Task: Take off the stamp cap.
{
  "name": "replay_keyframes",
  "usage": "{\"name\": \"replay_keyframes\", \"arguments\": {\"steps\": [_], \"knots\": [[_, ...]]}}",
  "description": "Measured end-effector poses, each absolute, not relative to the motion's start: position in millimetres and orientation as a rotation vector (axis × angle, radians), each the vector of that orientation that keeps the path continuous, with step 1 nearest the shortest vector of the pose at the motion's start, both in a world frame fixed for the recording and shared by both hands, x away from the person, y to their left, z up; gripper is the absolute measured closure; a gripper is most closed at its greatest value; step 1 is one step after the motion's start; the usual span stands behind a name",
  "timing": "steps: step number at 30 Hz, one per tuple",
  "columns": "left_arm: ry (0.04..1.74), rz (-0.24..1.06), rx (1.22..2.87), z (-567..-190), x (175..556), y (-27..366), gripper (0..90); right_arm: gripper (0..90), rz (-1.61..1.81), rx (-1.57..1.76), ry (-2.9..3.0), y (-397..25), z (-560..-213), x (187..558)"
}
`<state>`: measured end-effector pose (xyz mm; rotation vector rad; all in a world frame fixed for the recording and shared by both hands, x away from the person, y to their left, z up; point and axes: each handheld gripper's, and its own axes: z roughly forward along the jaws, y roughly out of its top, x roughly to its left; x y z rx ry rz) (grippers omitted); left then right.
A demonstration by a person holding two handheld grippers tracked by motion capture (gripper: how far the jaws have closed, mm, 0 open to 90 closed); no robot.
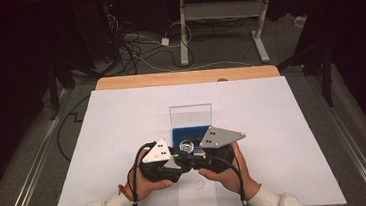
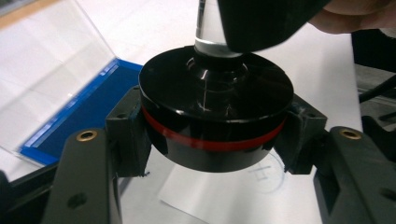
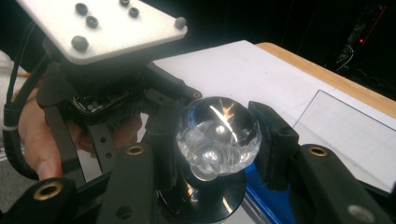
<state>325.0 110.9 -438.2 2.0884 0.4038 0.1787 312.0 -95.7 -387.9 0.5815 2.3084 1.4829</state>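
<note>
A clear glass ball [image 3: 217, 133] sits on a round black base with a red band [image 2: 215, 107]. My left gripper [image 2: 215, 135] is shut on the base, one jaw on each side. My right gripper [image 3: 217, 140] is shut on the glass ball from above. In the high view both grippers meet at the near middle of the table, the left gripper [image 1: 168, 162] beside the right gripper [image 1: 203, 154], with the ball [image 1: 186, 145] between them. Base and ball are held above the table.
A blue box [image 1: 193, 132] with an upright clear lid [image 1: 190, 113] stands just behind the grippers. A paper slip with a drawn circle [image 1: 197, 183] lies below them. White sheet [image 1: 273, 125] covers the table; its wooden far edge [image 1: 183, 77] shows.
</note>
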Motion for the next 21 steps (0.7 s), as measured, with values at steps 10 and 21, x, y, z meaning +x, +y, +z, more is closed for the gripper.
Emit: {"name": "replay_keyframes", "arguments": {"steps": [10,21], "knots": [[0.541,0.232,2.111,-449.4,338.4,129.5,36.8,57.1,1.448,0.507,2.220,-104.6,-374.6,295.3],[0.511,0.348,2.140,-441.2,333.2,139.2,36.7,57.1,1.430,0.579,2.226,-127.7,-375.6,303.0]]}}
